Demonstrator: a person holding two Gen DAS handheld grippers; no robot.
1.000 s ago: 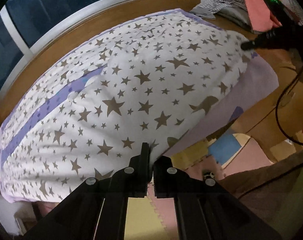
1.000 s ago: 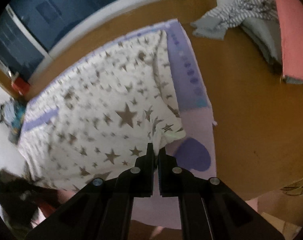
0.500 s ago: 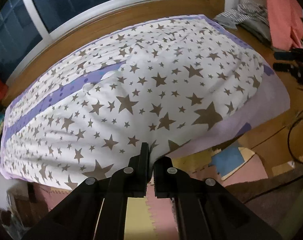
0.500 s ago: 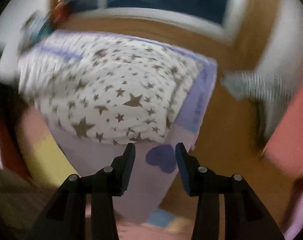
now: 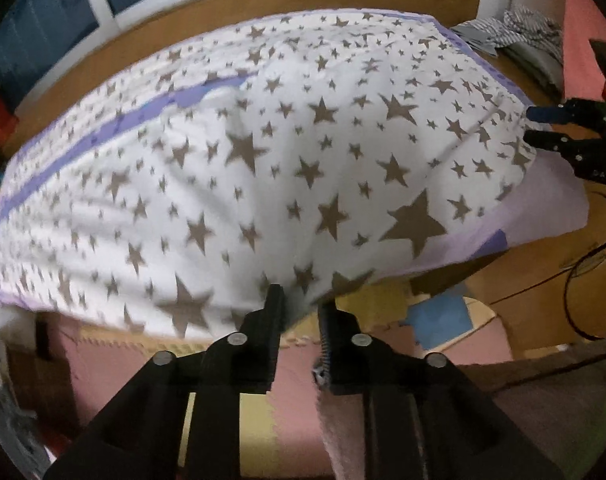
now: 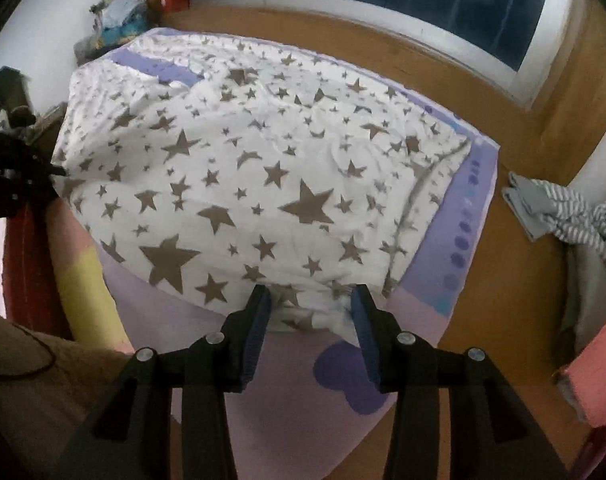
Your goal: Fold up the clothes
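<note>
A white cloth with brown stars [image 5: 303,152] lies spread over a lavender layer with purple bands on the wooden platform [image 5: 543,288]. My left gripper [image 5: 301,308] is open at the cloth's near edge, and the hem sits just at its fingertips. My right gripper [image 6: 311,306] is open too, with the star cloth's [image 6: 263,184] near corner lying loose between its blue-padded fingers [image 6: 259,312]. In the left wrist view the right gripper [image 5: 543,130] shows at the cloth's right edge, fingers apart. The left gripper [image 6: 27,168] is a dark shape at the cloth's left edge in the right wrist view.
A heap of grey and striped clothes [image 6: 575,216] lies to the right on the wood, beside a coral-pink folded item [image 6: 599,364]. Pink and yellow foam mats [image 5: 295,404] cover the floor below the platform edge. A black cable [image 5: 571,288] loops at right. A window runs behind.
Both grippers were shut on the cloth's near edge a second ago. The right one opened first and swung round; the left one has now opened too, and the cloth lies flatter.
</note>
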